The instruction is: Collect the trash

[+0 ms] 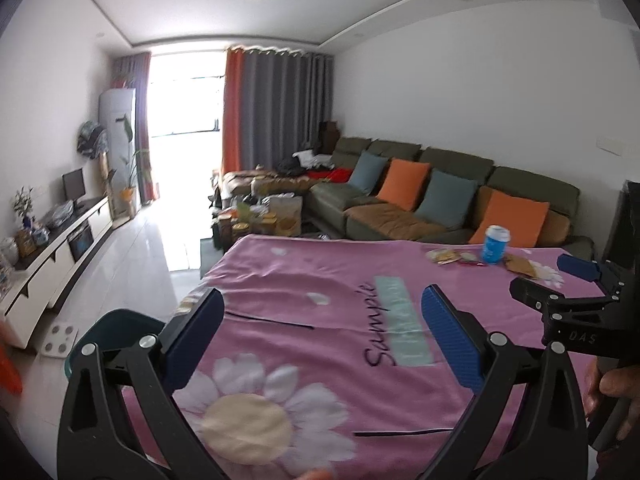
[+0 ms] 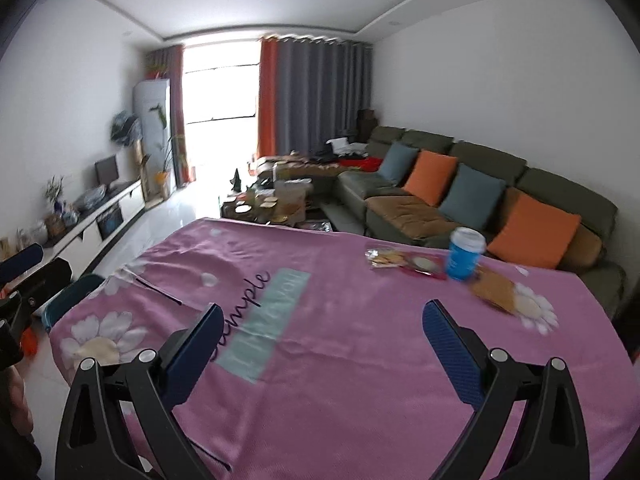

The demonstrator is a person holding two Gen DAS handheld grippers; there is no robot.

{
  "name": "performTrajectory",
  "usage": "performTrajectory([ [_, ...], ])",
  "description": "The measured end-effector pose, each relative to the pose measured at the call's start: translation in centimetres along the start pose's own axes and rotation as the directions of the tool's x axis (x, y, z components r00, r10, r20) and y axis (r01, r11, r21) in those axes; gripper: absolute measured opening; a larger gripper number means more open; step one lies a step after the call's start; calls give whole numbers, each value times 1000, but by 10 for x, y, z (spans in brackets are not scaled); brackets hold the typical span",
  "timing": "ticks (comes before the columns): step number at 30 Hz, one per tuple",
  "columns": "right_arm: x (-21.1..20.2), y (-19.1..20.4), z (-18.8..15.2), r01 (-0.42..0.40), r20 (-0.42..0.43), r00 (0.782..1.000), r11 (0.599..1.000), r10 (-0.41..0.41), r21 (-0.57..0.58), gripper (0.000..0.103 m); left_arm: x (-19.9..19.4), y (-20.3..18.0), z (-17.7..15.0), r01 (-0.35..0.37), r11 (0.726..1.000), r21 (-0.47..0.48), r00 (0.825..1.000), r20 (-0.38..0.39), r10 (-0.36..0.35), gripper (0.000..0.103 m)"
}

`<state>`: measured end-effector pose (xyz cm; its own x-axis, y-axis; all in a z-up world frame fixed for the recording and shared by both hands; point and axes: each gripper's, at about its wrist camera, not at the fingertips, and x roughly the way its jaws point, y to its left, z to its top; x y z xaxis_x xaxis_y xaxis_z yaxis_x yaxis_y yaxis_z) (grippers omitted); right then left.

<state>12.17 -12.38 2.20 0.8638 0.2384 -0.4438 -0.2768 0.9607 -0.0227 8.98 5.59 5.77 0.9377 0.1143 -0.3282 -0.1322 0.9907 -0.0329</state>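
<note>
A blue paper cup with a white lid (image 2: 464,254) (image 1: 495,244) stands at the far right of the pink flowered tablecloth (image 2: 340,340) (image 1: 304,280). Left of it lie clear snack wrappers (image 2: 386,258) (image 1: 442,257) and a red wrapper (image 2: 424,266). A brown paper piece (image 2: 494,290) (image 1: 520,266) lies in front of the cup. My left gripper (image 1: 323,336) hovers open over the cloth's near left part, holding nothing. My right gripper (image 2: 323,344) hangs open over the middle, well short of the trash. A dark teal bin (image 1: 116,330) (image 2: 68,296) stands on the floor at the table's left edge.
A green sofa (image 2: 440,184) with orange and blue cushions runs behind the table on the right. A cluttered coffee table (image 2: 272,204) stands beyond the far edge. A white TV cabinet (image 1: 56,256) lines the left wall. A white scale (image 1: 60,340) lies on the floor. An orange thing (image 1: 10,368) shows at far left.
</note>
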Motion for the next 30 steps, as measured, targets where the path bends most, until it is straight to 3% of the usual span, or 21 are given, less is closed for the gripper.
performTrajectory([
  [7,-33,-16,-22,78,70,994,995,-82,60,96,-16,-14,-15,17,1000,25,999,42,-18,97],
  [18,-71,-3,-57,102,174,979,994,-109,48,96,-44,-10,-50,-14,999,47,995,95,9,97],
  [30,-99,-4,-72,150,245,955,984,-168,92,96,-68,2,-59,-27,999,18,990,138,24,97],
])
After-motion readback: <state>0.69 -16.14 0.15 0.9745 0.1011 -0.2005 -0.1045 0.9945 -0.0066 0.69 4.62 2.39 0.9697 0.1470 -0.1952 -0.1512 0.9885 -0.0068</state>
